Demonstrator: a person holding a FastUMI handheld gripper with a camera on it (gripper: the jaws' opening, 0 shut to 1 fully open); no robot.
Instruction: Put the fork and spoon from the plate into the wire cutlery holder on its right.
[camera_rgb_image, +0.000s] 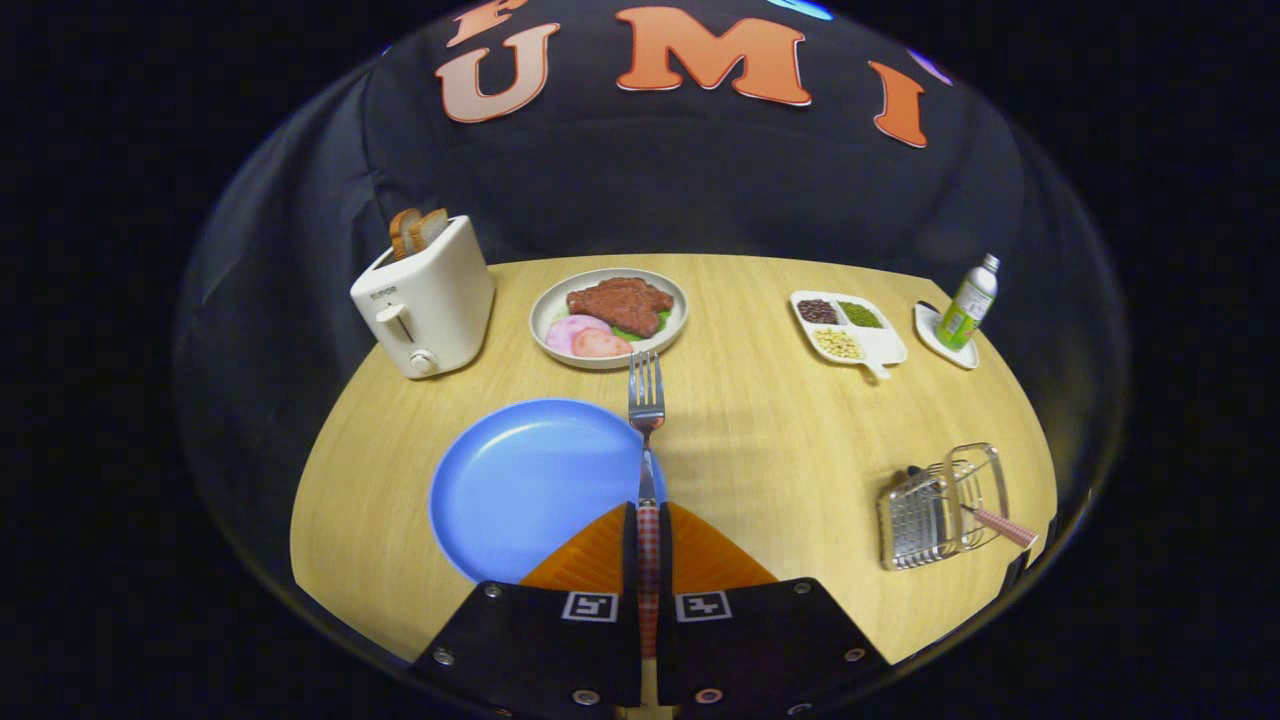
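Note:
My gripper (648, 520) is shut on the fork (646, 410), both fingers pressing on its red-checked handle. The fork points straight ahead, tines up, lifted above the table beside the right rim of the blue plate (500, 490). Nothing lies on the visible part of the plate. The wire cutlery holder (940, 505) lies on the table to the right of my fingers, near the table's edge. A red-checked handle (1003, 526), probably the spoon's, sticks out of the holder toward the right; its bowl end is hidden by the wire mesh.
A white toaster (428, 300) with bread stands at the back left. Beyond the fork sits a plate of meat (610, 316). Back right are a divided snack tray (848, 328) and a bottle (968, 302) on a small dish. Bare wood lies between fork and holder.

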